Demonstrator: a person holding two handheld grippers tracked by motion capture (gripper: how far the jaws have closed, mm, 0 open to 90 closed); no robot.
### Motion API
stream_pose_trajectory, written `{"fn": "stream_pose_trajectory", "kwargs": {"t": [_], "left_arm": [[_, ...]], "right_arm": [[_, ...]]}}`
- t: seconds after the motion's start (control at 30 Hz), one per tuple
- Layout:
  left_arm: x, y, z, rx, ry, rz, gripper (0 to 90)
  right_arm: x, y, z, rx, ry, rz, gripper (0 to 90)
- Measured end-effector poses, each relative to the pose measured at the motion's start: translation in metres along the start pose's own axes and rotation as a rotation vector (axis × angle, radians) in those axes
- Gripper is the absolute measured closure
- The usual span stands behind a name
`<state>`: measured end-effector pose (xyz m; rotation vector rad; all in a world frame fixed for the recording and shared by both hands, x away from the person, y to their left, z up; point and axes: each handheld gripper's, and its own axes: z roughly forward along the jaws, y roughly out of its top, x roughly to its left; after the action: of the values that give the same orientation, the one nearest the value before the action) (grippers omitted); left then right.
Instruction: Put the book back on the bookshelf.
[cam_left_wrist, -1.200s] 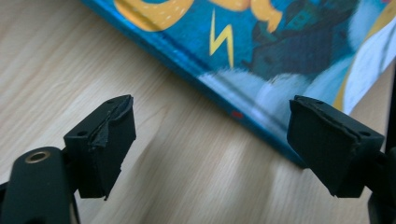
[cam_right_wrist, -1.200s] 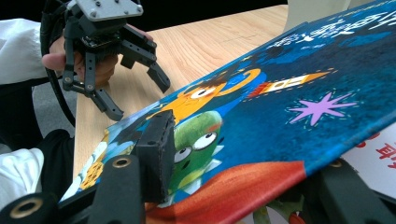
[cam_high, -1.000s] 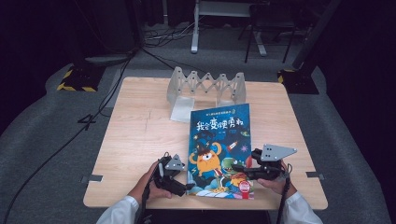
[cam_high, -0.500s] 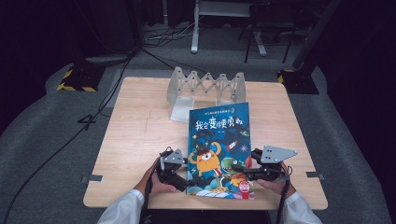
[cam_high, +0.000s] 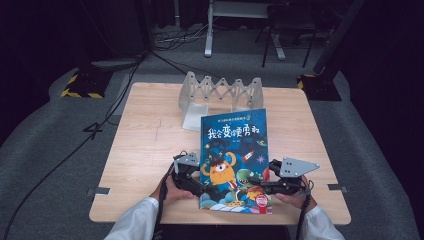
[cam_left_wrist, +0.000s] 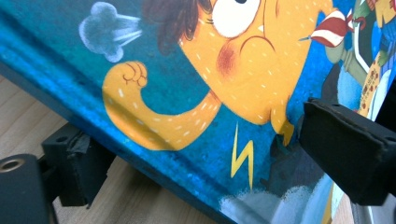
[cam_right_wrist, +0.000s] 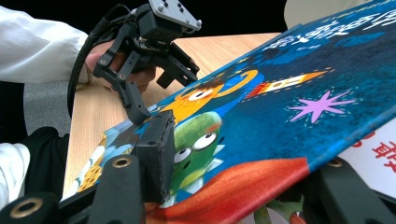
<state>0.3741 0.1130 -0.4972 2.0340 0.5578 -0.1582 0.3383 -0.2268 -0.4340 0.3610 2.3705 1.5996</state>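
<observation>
The book (cam_high: 234, 160) lies in the lower middle of the high view on the desk (cam_high: 145, 145), its long axis running up the frame toward the rack (cam_high: 220, 95). The right gripper (cam_high: 260, 186) pinches its lower right cover, lifting that side. The left gripper (cam_high: 196, 186) sits at the book's lower left edge, spread, one jaw over the cover and one beneath the edge, jaws just opening, not pressing. So the left side is the one waiting to be gripped.
</observation>
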Motion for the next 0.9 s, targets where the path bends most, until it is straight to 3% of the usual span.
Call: {"fn": "stream_pose_trajectory", "kwargs": {"t": [0.03,0.1,0.2,0.27,0.5,0.63,0.83,0.9], "left_arm": [[0.001,-0.001,-0.002,-0.015,-0.009,-0.015,13.7],[0.001,-0.003,-0.006,-0.035,-0.011,-0.006,19.9],[-0.003,-0.003,-0.011,-0.050,0.016,0.019,26.1],[-0.009,-0.002,-0.021,-0.106,0.049,0.040,34.2],[-0.023,0.005,-0.031,-0.160,0.124,0.109,37.4],[-0.030,0.011,-0.036,-0.195,0.122,0.154,50.0],[-0.047,0.026,-0.031,-0.217,0.142,0.240,53.4],[-0.050,0.027,-0.031,-0.236,0.128,0.259,57.2]], "right_arm": [[-0.001,0.000,0.000,-0.002,0.004,0.003,50.1],[-0.003,-0.001,-0.001,0.004,0.025,0.008,50.8],[-0.004,-0.003,-0.002,0.016,0.032,0.015,51.4],[-0.006,-0.004,-0.003,0.025,0.027,0.018,52.0],[-0.006,-0.005,-0.005,0.020,0.025,0.024,56.1],[-0.008,-0.012,-0.009,0.018,0.014,0.038,57.6],[-0.007,-0.015,-0.010,0.023,-0.002,0.037,56.3],[-0.006,-0.015,-0.010,0.027,-0.010,0.033,55.4]]}}
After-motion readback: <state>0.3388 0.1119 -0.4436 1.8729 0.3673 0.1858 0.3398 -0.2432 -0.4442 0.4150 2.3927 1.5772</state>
